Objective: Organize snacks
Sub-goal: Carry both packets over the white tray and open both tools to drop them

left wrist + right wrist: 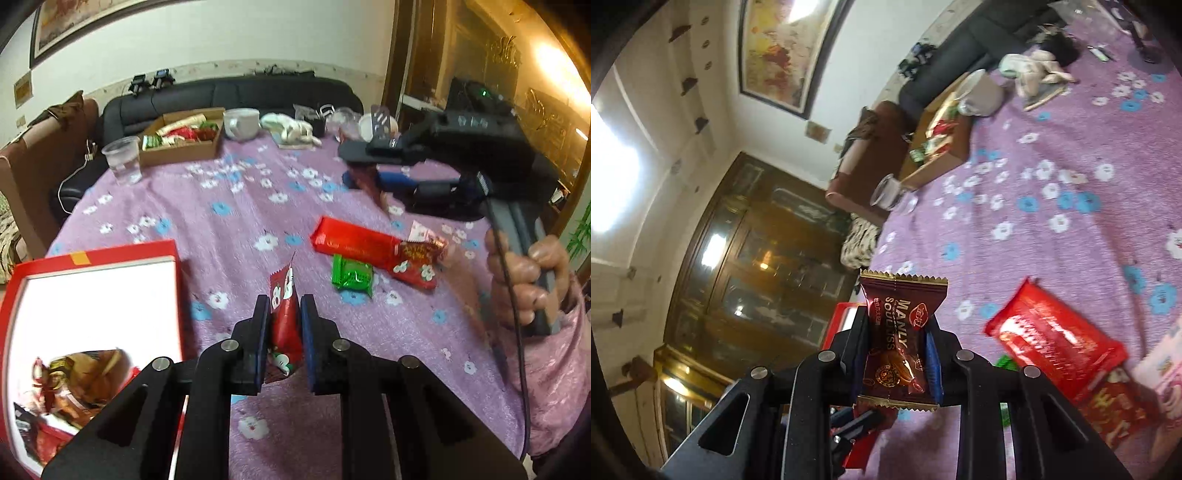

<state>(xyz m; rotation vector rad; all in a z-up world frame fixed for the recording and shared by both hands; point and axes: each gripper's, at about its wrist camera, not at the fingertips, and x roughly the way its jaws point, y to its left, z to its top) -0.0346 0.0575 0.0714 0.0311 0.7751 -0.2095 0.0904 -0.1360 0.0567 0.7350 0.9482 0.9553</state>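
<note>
The left wrist view takes in the whole table: the left gripper [284, 314] is closed narrowly on a small red snack packet [284, 310], which stands upright between its pads, above the purple flowered tablecloth [229, 229]. Just to its left lies an open red box [92, 258] with a white inside, a few wrapped snacks [74, 384] lying in its near corner. Only this view shows the right gripper [364, 164] from outside, held by a hand [528, 273] at the right edge and reaching over the far right of the table with something dark red hanging between its fingers (blurred here).

The right wrist view settles what that is: a brown packet [899, 347] with gold zigzag ends, printed in gold letters, clamped crosswise between the right gripper's [897, 332] pads and held clear of the cloth.

On the cloth between the two tools lie a long red packet [354, 240], a small green packet [352, 275] just in front of it, and a red patterned packet [417, 262] touching its right end. Farther back stand a clear plastic cup [122, 158], a cardboard box of snacks [181, 140], a white bowl [242, 122] and a crumpled cloth [291, 127], with a dark sofa [229, 92] behind the table. The red box's rim [842, 314] peeks out behind the right gripper's left finger.
</note>
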